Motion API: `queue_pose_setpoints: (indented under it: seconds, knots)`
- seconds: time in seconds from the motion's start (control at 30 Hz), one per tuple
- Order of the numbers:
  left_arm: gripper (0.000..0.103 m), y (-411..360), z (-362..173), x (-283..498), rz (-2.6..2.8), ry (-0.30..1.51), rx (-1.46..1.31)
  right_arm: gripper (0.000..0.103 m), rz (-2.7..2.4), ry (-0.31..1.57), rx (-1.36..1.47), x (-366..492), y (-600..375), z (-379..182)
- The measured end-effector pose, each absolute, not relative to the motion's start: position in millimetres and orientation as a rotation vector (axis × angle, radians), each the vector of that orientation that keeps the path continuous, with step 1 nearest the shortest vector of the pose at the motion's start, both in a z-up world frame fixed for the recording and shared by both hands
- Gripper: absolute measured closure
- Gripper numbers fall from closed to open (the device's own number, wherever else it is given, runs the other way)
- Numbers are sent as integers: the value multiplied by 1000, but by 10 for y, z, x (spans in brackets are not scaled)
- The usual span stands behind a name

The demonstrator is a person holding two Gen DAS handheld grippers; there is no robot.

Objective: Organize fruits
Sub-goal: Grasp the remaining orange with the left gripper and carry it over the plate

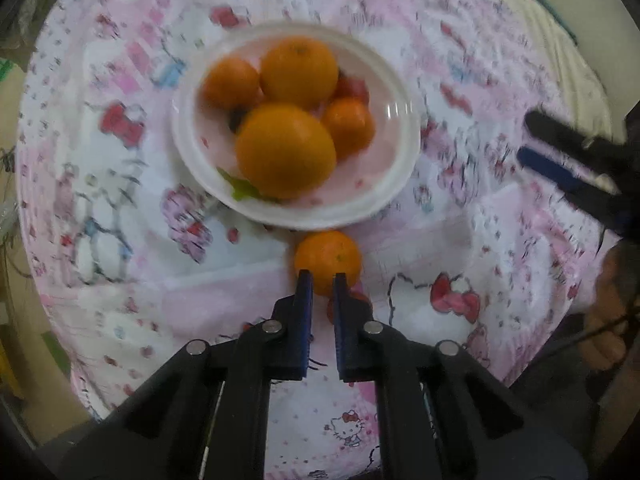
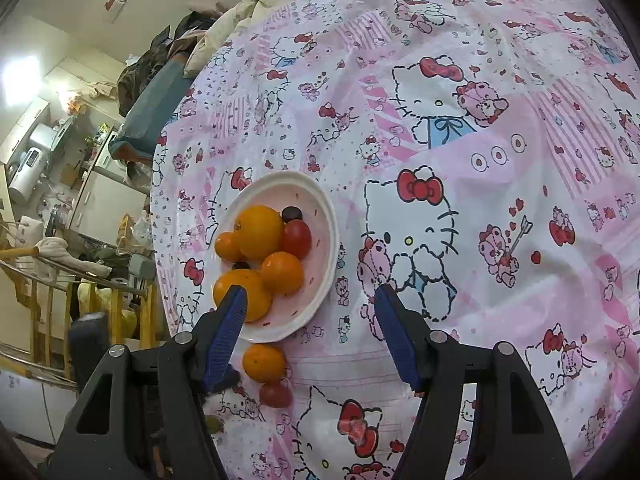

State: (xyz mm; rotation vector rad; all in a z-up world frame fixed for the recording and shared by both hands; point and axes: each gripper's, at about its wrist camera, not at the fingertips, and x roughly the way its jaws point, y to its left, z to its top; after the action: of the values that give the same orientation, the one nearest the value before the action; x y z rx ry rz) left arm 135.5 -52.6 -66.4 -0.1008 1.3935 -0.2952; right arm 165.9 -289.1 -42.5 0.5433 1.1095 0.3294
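A white bowl on the pink cartoon-print cloth holds several oranges, a red tomato and a dark grape. One small orange lies on the cloth just outside the bowl's near rim, with a red tomato next to it. My left gripper hovers over that loose orange, its jaws nearly shut and empty. My right gripper is wide open and empty, beside the bowl; it also shows at the right edge of the left wrist view.
The cloth covers a round table. A small greenish fruit lies near the table edge under my right gripper's left finger. Beyond the table's left edge are a blue chair back, wooden railings and room clutter.
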Motion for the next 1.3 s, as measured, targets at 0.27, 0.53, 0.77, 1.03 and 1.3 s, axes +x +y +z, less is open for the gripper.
queue_pose_setpoints:
  seconds: [0.27,0.53,0.77,1.03,1.3]
  knots:
    - [70,-336,-868,1486,-233,1474,-232,34,354,1120,538,1721,-2775,-436]
    - [55,-627,-1089,1516,-222,1496,-106,34,351,1122,535,1719,-2799,-446]
    - [67,-642,-939,1454,-283,1459,-76,34,334,1128,549,1696,-2899,-473]
    - [67,47,-246,1627,-197,1212,-258,34,355,1125,594,1751,-2888,-473]
    - [66,344,-650,2130,-67,1244,-436,34,363,1136,591,1845,-2769,-516]
